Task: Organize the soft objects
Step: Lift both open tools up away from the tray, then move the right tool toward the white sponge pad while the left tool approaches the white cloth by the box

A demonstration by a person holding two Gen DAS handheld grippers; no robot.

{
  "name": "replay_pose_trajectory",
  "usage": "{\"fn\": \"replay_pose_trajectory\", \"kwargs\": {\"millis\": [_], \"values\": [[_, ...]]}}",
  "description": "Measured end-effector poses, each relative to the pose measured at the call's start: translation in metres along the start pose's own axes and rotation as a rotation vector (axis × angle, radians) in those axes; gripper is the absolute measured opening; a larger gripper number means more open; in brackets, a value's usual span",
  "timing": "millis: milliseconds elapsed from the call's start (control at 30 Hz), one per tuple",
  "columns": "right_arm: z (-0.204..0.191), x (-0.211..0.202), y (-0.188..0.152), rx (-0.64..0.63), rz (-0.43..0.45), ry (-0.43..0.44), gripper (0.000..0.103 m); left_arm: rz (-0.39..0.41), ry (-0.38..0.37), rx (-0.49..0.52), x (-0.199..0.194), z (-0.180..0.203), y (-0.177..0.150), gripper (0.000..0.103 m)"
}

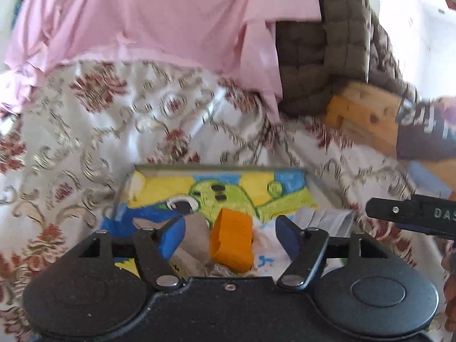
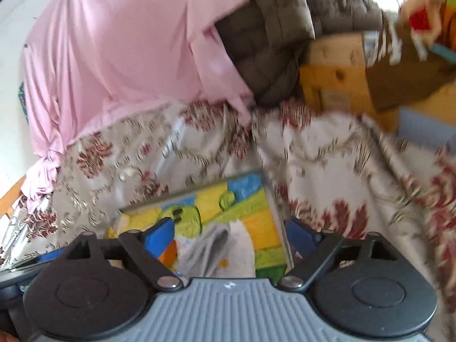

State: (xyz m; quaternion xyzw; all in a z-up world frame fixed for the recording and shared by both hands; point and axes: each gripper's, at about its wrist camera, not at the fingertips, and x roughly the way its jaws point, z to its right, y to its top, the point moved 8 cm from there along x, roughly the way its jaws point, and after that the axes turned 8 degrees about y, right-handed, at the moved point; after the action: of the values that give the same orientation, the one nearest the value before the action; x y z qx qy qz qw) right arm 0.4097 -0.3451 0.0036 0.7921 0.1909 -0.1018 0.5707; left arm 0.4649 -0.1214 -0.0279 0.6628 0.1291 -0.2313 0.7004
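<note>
A colourful fabric box (image 1: pixel 159 191) with a green cartoon print lies on a floral bedspread (image 1: pixel 85 131). Inside it are an orange cloth (image 1: pixel 232 239), a grey cloth (image 1: pixel 196 236) and white fabric. My left gripper (image 1: pixel 230 236) is open, its fingers either side of the orange and grey cloths. In the right wrist view the same box (image 2: pixel 256 228) holds a grey-white cloth (image 2: pixel 211 250). My right gripper (image 2: pixel 232 239) is open above the box, with nothing between its fingers. It also shows in the left wrist view at the right edge (image 1: pixel 413 213).
A pink sheet (image 1: pixel 142 17) and a grey quilted blanket (image 1: pixel 319 51) lie at the far side of the bed. A wooden frame (image 1: pixel 367 108) and a cardboard box (image 2: pixel 404 77) stand at the right. A dark sleeve (image 1: pixel 424 131) shows at right.
</note>
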Motion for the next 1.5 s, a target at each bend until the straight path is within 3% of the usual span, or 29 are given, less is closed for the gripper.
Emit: {"fn": "replay_pose_trajectory", "kwargs": {"millis": [267,400,467,667,1033,1500], "values": [[-0.036,-0.085,0.015,-0.099,0.152,0.027,0.103,0.151,0.041,-0.022,-0.097,-0.002,0.024,0.092],[-0.046,-0.125,0.006,-0.116,0.199,0.051,0.103,0.219,0.057,-0.023,-0.147,0.000,0.024,0.094],[-0.050,-0.142,0.000,-0.133,0.214,0.046,0.103,0.253,0.068,-0.020,-0.172,0.002,0.022,0.100],[-0.058,-0.189,-0.024,-0.152,0.242,0.047,0.103,0.319,0.078,0.002,-0.232,0.011,0.004,0.102],[-0.073,-0.249,-0.080,-0.186,0.233,0.042,0.103,0.346,0.091,-0.005,-0.303,0.006,-0.051,0.102],[-0.082,-0.282,-0.126,-0.206,0.162,0.011,0.103,0.243,0.116,-0.011,-0.340,-0.019,-0.121,0.102]]}}
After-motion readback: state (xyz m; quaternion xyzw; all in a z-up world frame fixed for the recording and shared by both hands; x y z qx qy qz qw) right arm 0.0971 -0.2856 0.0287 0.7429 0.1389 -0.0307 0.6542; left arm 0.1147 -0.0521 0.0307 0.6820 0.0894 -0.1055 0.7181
